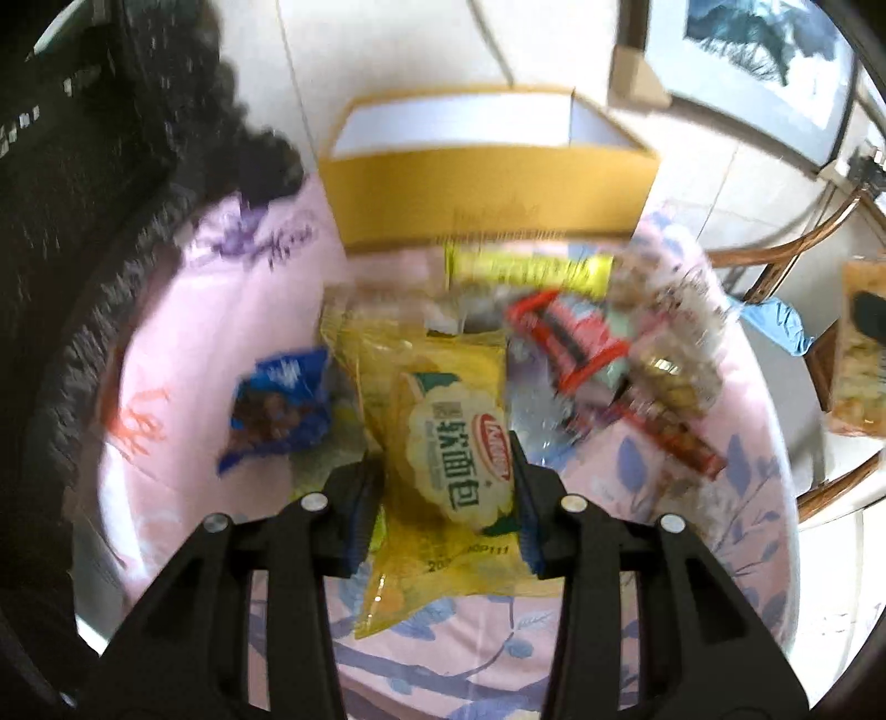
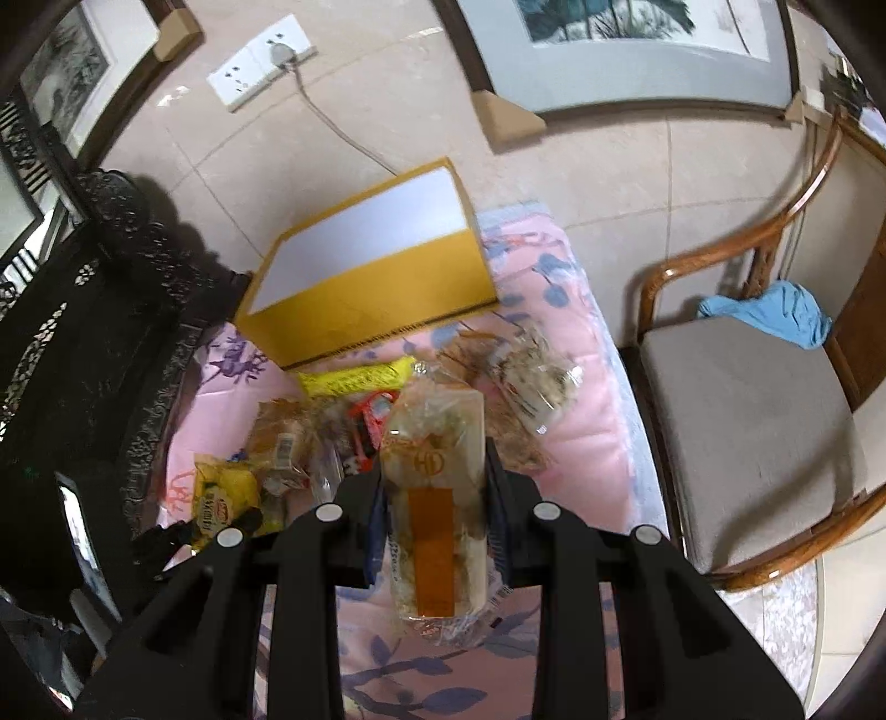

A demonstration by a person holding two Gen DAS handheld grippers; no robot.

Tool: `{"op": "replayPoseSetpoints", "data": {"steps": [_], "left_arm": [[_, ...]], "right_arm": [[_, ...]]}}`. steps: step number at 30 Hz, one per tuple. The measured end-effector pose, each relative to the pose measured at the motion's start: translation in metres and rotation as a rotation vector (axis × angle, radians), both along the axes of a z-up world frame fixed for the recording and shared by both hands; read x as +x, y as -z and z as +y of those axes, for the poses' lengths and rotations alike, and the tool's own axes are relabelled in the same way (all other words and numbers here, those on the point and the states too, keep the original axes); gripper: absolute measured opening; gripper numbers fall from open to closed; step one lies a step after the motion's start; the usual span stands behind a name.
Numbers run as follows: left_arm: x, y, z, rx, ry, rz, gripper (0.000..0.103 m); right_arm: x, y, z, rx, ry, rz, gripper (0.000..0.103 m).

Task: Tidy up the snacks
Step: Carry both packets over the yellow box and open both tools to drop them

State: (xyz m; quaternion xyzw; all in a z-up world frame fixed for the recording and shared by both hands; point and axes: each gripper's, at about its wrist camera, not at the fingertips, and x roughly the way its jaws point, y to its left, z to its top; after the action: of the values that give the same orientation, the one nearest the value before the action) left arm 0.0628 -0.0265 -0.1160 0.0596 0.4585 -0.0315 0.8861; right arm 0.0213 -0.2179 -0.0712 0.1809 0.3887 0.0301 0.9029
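Observation:
My left gripper (image 1: 446, 476) is shut on a yellow soft-bread packet (image 1: 443, 443) and holds it above the pink floral cloth (image 1: 221, 310). My right gripper (image 2: 434, 487) is shut on a clear packet of pale snack with an orange label (image 2: 434, 498), also lifted over the cloth. An open yellow cardboard box (image 1: 487, 194) stands at the back of the cloth; it also shows in the right wrist view (image 2: 365, 271). Loose snacks lie in front of it: a blue packet (image 1: 279, 401), a yellow-green bar (image 1: 531, 268), a red packet (image 1: 570, 338) and a clear bag of nuts (image 1: 670, 332).
A dark carved cabinet (image 2: 83, 310) stands to the left of the cloth. A wooden armchair (image 2: 747, 421) with a blue cloth (image 2: 769, 310) on its seat stands to the right. Framed pictures (image 2: 626, 44) and a wall socket (image 2: 260, 61) are at the back.

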Motion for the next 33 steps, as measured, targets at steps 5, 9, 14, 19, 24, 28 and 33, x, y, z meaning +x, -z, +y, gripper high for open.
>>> {"op": "replayPoseSetpoints", "data": {"steps": [5,9,14,19,24,28,33], "left_arm": [[0.004,-0.04,0.0,-0.024,0.023,-0.103,0.041],[0.026,-0.067,-0.004,-0.026,0.054,-0.201,0.041],[0.093,-0.106,0.005,-0.038,0.007,-0.34,0.041],[0.162,-0.106,0.011,-0.01,-0.007,-0.367,0.041],[0.212,-0.089,0.021,0.001,-0.042,-0.325,0.041],[0.229,-0.077,0.03,-0.015,-0.067,-0.286,0.041],[0.243,-0.068,0.034,-0.046,-0.075,-0.292,0.064]], "right_arm": [[0.011,-0.019,0.008,-0.007,-0.041,-0.052,0.03],[0.046,-0.045,0.011,-0.025,-0.068,-0.121,0.03],[0.118,-0.078,0.023,-0.062,-0.101,-0.223,0.03],[0.188,-0.073,0.029,-0.075,-0.125,-0.212,0.03],[0.237,-0.053,0.028,-0.091,-0.114,-0.164,0.03],[0.256,-0.044,0.027,-0.111,-0.098,-0.158,0.03],[0.271,-0.046,0.033,-0.177,-0.098,-0.151,0.032]]}}
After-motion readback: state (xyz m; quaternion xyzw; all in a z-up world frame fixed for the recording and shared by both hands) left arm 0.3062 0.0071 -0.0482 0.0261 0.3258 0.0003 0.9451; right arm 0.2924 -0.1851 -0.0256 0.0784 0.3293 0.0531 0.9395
